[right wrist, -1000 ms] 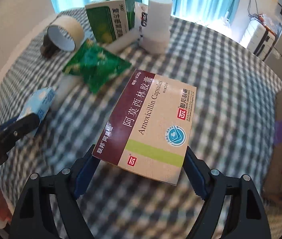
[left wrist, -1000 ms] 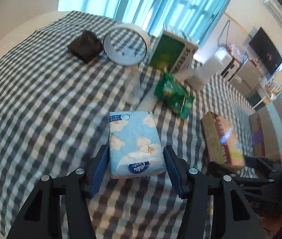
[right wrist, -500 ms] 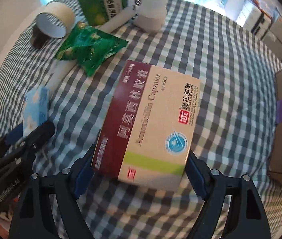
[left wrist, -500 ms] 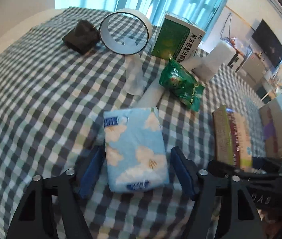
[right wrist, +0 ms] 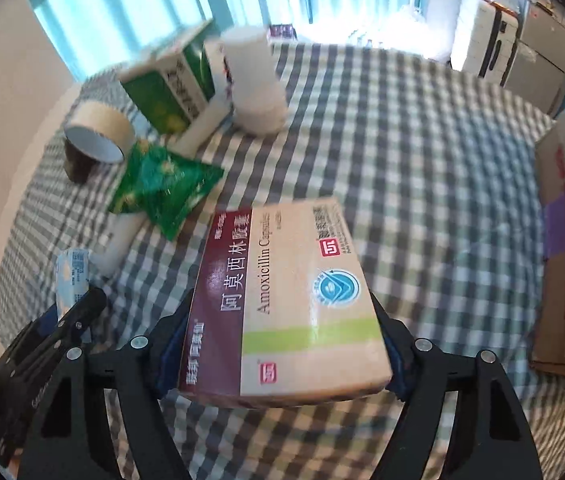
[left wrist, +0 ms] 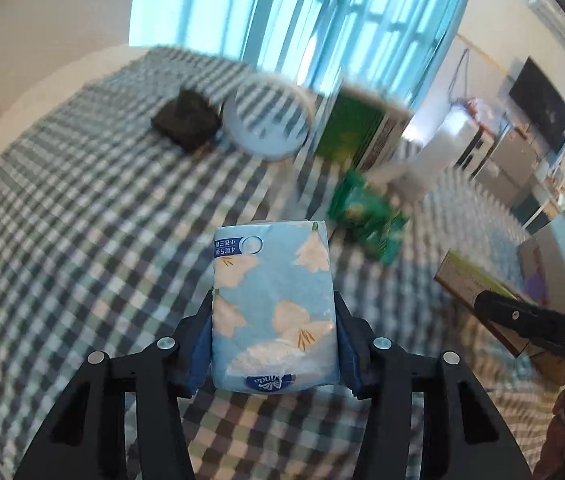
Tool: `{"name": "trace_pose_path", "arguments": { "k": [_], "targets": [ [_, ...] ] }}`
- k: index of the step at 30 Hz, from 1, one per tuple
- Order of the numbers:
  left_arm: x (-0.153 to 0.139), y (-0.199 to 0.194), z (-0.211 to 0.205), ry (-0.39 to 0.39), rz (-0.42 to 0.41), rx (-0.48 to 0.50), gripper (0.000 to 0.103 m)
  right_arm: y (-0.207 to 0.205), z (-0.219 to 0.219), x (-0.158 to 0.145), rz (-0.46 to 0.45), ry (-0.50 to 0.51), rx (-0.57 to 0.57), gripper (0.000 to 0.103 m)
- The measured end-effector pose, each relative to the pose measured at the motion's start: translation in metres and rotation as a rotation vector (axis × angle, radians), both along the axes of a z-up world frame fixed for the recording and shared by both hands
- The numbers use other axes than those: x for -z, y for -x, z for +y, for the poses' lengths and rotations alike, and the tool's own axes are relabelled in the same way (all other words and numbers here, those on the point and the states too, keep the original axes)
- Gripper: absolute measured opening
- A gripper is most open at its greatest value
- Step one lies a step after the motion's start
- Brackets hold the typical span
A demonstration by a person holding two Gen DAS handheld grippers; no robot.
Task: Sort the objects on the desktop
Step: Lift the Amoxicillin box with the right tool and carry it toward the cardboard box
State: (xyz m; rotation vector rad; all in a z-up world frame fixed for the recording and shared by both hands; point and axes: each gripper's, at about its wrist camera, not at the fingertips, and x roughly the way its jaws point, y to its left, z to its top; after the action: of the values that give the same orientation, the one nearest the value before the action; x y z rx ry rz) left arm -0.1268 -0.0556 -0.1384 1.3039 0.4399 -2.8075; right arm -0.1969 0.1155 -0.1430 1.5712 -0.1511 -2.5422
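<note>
Tissue pack (left wrist: 274, 308): your left gripper (left wrist: 274, 344) pinches it by its long sides; soft pale-blue wrapper with cream lily prints, a dark-blue oval logo at the near end and a blue label strip at the far end. It sits off the checked cloth (left wrist: 82, 240).
Left jaws: they have just been closing, and the blue pads now press into the pack's sides.
Amoxicillin box (right wrist: 286, 304): your right gripper (right wrist: 282, 344) clamps it across its width; flat beige carton, maroon band with white characters along its left edge, lime-green stripe, red square marks, round blue emblem. It is tilted and clear of the cloth.
Right jaws: just been closing, now tight on the carton's two edges.
Rest of your table: green foil packet (right wrist: 162, 188), upright green carton (right wrist: 170, 88), white cylinder (right wrist: 254, 84), tape roll (right wrist: 98, 132) and a dark lump (left wrist: 186, 124) lie beyond, blurred.
Other view: from the left camera your right gripper shows at the right edge, carton in it.
</note>
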Motion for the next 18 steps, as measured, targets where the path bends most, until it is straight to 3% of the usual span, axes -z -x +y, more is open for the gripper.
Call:
{"name": "trace_pose_path", "arguments": {
  "k": [3,8,10,13,18],
  "targets": [
    [-0.028,-0.013,0.008,-0.024,0.05,0.016,0.053,-0.015,0.006,-0.026,0.065,0.004,-0.013,0.074],
    [-0.058,-0.034,0.035,-0.067,0.055,0.053,0.053,-0.047,0.029,-0.063,0.221,-0.071,-0.047,0.074],
    [-0.072,-0.04,0.056,-0.055,0.07,0.09,0.053,-0.063,0.041,-0.072,0.237,-0.062,-0.03,0.074],
    [-0.096,-0.04,0.09,-0.068,0.097,0.162,0.053,-0.082,0.055,-0.095,0.291,0.031,0.01,0.074],
    [-0.151,-0.039,0.156,-0.073,0.145,0.326,0.053,-0.11,0.094,-0.151,0.42,0.023,0.078,0.074]
  ]
}}
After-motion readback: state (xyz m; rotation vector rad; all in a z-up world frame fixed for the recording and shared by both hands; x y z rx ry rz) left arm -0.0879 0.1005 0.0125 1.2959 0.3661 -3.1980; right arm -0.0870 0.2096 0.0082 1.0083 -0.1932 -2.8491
